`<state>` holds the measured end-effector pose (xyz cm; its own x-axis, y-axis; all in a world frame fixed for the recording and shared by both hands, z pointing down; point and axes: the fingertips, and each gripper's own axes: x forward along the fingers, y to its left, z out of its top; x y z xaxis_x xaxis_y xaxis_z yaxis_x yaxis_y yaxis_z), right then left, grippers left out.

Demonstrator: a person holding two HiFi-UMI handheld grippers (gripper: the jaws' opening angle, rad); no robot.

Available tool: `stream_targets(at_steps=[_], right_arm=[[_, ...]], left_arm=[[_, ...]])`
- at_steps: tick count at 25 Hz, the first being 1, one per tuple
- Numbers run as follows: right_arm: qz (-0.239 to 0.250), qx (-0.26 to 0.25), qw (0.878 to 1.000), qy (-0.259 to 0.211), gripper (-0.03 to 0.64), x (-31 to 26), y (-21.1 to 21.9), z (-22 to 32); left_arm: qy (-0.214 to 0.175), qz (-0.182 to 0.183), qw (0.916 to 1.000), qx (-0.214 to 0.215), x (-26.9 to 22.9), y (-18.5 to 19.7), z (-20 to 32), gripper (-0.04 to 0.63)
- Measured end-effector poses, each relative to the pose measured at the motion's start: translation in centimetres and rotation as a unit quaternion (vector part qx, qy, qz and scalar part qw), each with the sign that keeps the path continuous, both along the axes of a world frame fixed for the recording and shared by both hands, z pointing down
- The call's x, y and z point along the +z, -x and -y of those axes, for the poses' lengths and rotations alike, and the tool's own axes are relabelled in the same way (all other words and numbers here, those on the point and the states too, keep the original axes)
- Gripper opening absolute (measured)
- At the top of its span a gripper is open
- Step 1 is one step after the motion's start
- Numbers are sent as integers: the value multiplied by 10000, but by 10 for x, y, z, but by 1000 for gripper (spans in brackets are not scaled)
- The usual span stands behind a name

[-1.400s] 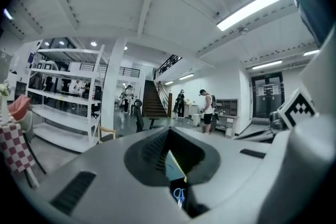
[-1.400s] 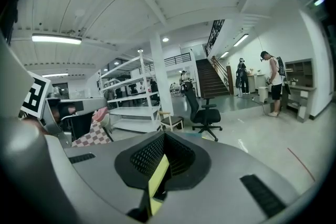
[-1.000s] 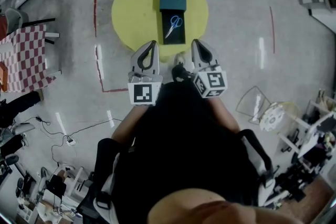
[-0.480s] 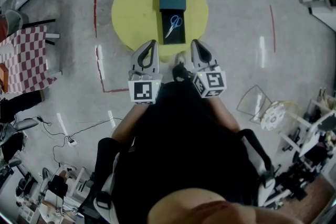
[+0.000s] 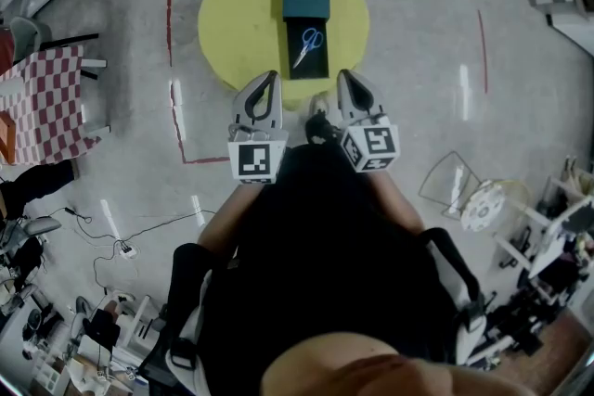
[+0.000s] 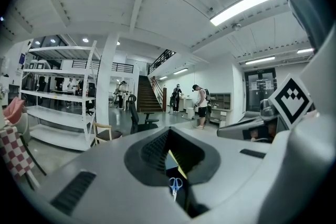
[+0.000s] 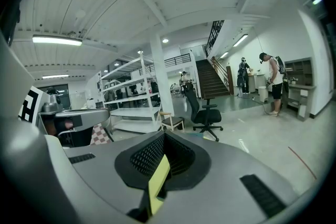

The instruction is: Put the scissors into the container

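Both closed: left gripper [image 5: 269, 77]; right gripper [image 5: 344, 75]

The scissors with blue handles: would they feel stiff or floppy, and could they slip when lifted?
The scissors look small and thin, so probably light and stiff. They lie flat in the dark tray, so jaws might slip. With two loops, blades may pivot.

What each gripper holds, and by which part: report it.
Nothing is held. The left gripper and the right gripper are both shut and empty. The scissors lie apart from both, in the container on the yellow table.
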<state>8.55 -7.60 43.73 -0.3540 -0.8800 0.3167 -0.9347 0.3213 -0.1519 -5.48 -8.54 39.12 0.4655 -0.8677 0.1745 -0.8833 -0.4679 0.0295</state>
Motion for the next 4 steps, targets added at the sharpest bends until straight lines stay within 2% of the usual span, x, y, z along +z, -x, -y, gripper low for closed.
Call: stream_targets(at_steps=[4], right_arm=[[-25,-52,10000,-21,-3,-2,0,1]], left_arm=[[47,-15,10000,-3,0,-1,0,-3]])
